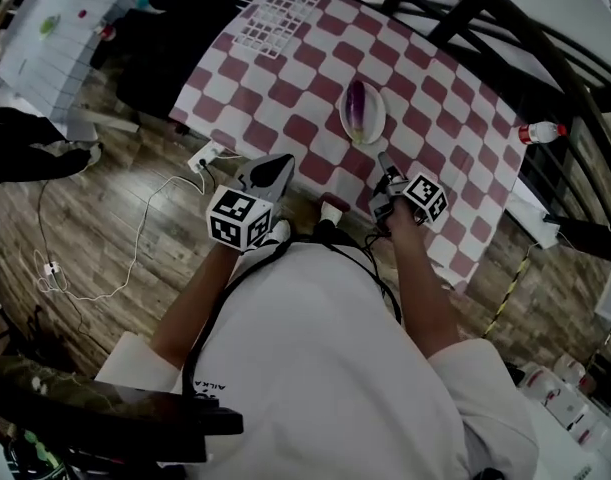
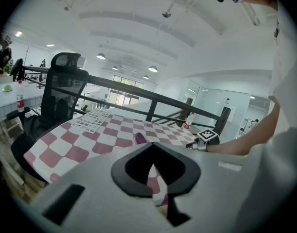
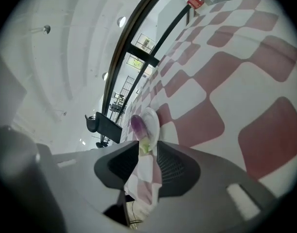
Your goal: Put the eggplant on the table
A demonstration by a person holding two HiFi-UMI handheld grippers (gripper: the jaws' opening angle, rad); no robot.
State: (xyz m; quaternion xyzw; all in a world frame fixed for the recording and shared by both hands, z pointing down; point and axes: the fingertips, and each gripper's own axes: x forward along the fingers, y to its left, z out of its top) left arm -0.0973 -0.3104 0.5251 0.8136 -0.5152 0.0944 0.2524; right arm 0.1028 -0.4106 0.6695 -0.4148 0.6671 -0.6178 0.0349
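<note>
Purple, glossy, pale green at one end: the small oblong purple eggplant (image 1: 357,102) lies lengthwise in the round white plate (image 1: 377,126). The plate stands on the table (image 1: 455,108), which is covered by a red-and-white checked tablecloth (image 1: 305,73).

Step in hand, as I judge it: the reach for the pick-up, not yet a grasp.

Right gripper (image 3: 148,149): short of the plate, over the cloth on the person's side of it, pointing along the eggplant's length. Jaws stand apart with a narrow gap. Only cloth shows between them; they hold nothing and touch nothing.

Left gripper (image 2: 153,143): farther from the plate, to its left by the table edge. Jaw tips meet, empty.

To do it well:
- Widen the right jaws if the fruit's belly needs it.
- Come in low over the plate's near rim.
- Close across the thick middle, not the tapered green end, since smooth skin may slip.
- Lift clear of the rim, then set it on bare cloth beside the plate.
</note>
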